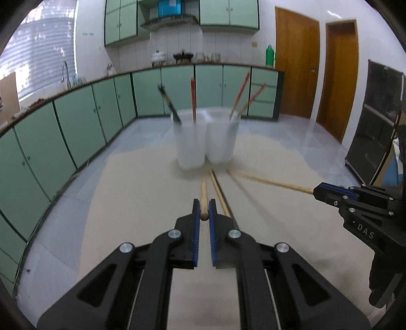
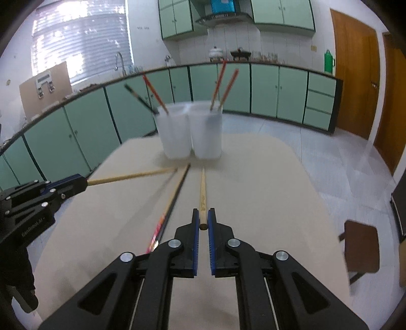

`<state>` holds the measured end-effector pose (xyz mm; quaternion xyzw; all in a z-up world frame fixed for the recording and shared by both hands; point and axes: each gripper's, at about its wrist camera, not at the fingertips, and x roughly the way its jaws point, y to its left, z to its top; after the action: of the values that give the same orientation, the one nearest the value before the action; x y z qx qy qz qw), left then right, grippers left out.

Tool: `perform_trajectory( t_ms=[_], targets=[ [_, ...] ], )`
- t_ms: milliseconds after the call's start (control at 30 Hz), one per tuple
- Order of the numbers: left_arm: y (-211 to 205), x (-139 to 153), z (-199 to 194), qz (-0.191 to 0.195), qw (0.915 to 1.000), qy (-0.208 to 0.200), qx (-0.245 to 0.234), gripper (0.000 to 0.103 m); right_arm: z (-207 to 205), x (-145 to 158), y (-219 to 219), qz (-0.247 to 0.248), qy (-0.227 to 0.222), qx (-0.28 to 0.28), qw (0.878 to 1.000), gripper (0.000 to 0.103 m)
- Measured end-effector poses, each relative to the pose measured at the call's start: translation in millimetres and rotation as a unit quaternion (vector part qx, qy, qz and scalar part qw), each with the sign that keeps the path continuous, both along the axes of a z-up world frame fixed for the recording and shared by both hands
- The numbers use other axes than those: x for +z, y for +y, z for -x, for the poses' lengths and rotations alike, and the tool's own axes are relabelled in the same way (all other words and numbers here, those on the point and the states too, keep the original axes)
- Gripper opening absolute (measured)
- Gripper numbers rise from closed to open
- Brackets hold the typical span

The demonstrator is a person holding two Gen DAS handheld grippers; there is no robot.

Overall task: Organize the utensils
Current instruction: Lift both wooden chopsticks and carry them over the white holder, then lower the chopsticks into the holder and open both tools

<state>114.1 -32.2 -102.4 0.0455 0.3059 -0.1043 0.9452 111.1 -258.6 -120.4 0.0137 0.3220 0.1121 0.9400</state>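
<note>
The left gripper (image 1: pixel 203 207) is clamped on a wooden chopstick (image 1: pixel 203 195). The right gripper (image 2: pixel 202 215) pinches another chopstick (image 2: pixel 202 189). Both sticks point straight ahead at the 2 white cups (image 1: pixel 206 138), which stand touching on the table (image 1: pixel 132 193). Only the right view shows the red-patterned end of the loose chopsticks (image 2: pixel 172 198).

You are in a home kitchen: pale green cabinet doors (image 2: pixel 76 132) run under a long dark-edged counter (image 1: pixel 177 65), a curved metal tap (image 2: pixel 119 59) stands by the louvred window (image 2: pixel 81 43), and a range hood (image 1: pixel 170 21) hangs between green wall cupboards (image 1: pixel 228 11).
</note>
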Motion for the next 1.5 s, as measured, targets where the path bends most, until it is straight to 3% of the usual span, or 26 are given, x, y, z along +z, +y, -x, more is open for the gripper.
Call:
perform_trajectory(
  t_ms=[367, 833, 1100, 1300, 1500],
  targets=[
    [4.8, 50.2, -7.9, 0.02, 0.9984, -0.052, -0.008, 0.006, -10.6, 54.4, 2.3, -0.004, -0.05, 0.023, 0.998, 0.007],
    [0.9, 85.0, -31.0, 0.034, 0.9958, -0.072, -0.044, 0.006, -45.6, 102.1, 12.1, 0.004, -0.056, 0.072, 0.996, 0.007],
    [-9.4, 130.4, -47.4, 0.056, 0.9895, -0.115, -0.068, 0.006, -69.4, 157.6, 3.6, -0.019, -0.092, 0.087, 0.992, 0.007],
    [-25.1, 177.5, -78.7, 0.07, 0.9804, -0.171, -0.069, 0.006, -101.5, 205.8, 3.8, -0.032, -0.144, 0.075, 0.986, 0.007],
    [-33.0, 192.4, -127.3, 0.063, 0.9776, -0.195, -0.046, 0.006, -148.6, 224.6, 3.7, -0.045, -0.173, 0.048, 0.983, 0.007]
  ],
)
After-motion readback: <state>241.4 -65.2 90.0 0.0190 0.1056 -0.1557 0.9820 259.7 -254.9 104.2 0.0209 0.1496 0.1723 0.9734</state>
